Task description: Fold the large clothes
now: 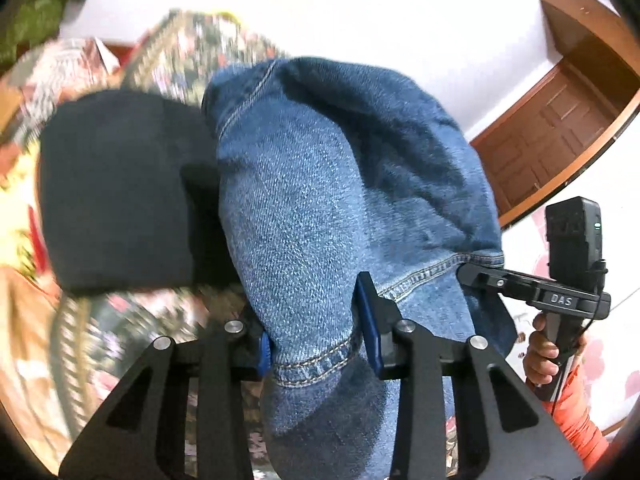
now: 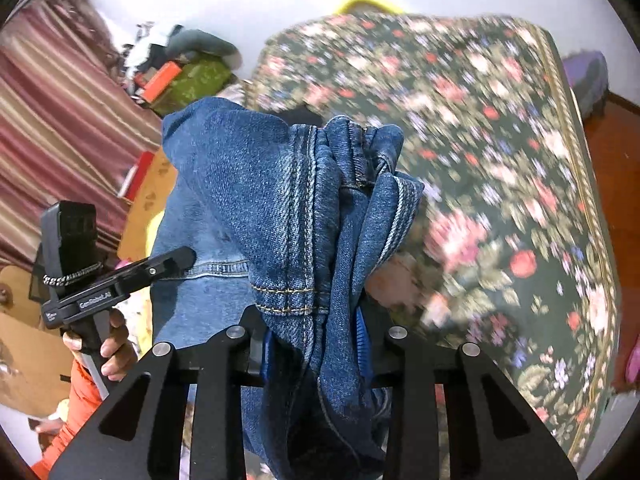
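A pair of blue jeans (image 1: 320, 184) hangs in the air, held by both grippers above a bed. My left gripper (image 1: 316, 344) is shut on a stitched hem of the jeans. My right gripper (image 2: 314, 340) is shut on a bunched, seamed part of the jeans (image 2: 280, 200). In the left wrist view the right gripper (image 1: 476, 272) shows at the right, gripping the denim hem. In the right wrist view the left gripper (image 2: 180, 260) shows at the left, also on the denim. A folded black garment (image 1: 120, 192) lies on the bed to the left.
A bed with a dark floral cover (image 2: 500, 160) lies below and to the right. A brown wooden door (image 1: 560, 128) stands at the right. Striped curtains (image 2: 52, 128) and clutter (image 2: 176, 76) sit at the left. The white wall is behind.
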Action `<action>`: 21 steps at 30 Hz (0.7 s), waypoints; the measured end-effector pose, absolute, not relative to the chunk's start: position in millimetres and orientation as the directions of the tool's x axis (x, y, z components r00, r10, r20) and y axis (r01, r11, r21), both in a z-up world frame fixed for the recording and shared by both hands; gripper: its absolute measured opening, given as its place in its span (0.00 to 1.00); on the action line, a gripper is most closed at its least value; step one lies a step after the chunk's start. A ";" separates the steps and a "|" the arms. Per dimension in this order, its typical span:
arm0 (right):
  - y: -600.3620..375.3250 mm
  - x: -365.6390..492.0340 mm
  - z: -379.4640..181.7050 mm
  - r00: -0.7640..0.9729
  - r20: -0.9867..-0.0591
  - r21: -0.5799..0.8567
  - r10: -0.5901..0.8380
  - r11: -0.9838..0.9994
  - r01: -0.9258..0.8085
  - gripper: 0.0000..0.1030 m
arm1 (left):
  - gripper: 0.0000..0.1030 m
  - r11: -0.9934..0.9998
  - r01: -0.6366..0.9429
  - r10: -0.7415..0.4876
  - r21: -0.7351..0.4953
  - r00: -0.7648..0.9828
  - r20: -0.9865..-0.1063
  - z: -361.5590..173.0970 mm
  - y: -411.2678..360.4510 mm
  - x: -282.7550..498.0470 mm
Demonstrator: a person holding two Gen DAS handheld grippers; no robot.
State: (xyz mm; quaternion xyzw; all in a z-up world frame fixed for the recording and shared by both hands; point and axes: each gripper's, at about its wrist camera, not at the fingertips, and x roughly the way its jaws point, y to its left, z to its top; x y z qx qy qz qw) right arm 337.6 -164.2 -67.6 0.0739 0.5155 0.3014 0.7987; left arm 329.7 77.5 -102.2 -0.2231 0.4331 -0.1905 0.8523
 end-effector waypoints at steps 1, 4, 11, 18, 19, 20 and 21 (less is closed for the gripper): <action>-160.6 337.2 -64.1 0.292 -0.771 0.431 0.566 0.802 -0.414 0.28 | 0.34 0.830 0.131 -0.510 -0.542 0.571 -0.643 -93.6 87.9 326.4; -130.7 346.1 -48.4 0.312 -0.738 0.434 0.598 0.775 -0.459 0.28 | 0.34 0.845 0.117 -0.472 -0.522 0.621 -0.625 -67.8 117.7 323.5; -64.0 377.3 -41.3 0.304 -0.676 0.468 0.671 0.710 -0.525 0.28 | 0.34 0.868 0.051 -0.383 -0.494 0.703 -0.600 -38.9 190.6 346.8; -17.2 426.6 -92.5 0.267 -0.678 0.517 0.684 0.703 -0.487 0.28 | 0.34 0.863 -0.070 -0.320 -0.500 0.689 -0.651 -76.0 247.7 404.7; -13.0 434.7 -104.1 0.262 -0.687 0.521 0.678 0.711 -0.472 0.28 | 0.34 0.867 -0.086 -0.310 -0.491 0.678 -0.667 -87.5 248.4 411.9; -7.9 446.4 -121.4 0.255 -0.702 0.523 0.665 0.725 -0.449 0.28 | 0.34 0.872 -0.102 -0.299 -0.479 0.664 -0.685 -98.4 247.9 418.0; -3.3 457.4 -139.7 0.249 -0.720 0.519 0.647 0.741 -0.426 0.28 | 0.34 0.879 -0.125 -0.283 -0.461 0.641 -0.713 -117.8 248.2 429.4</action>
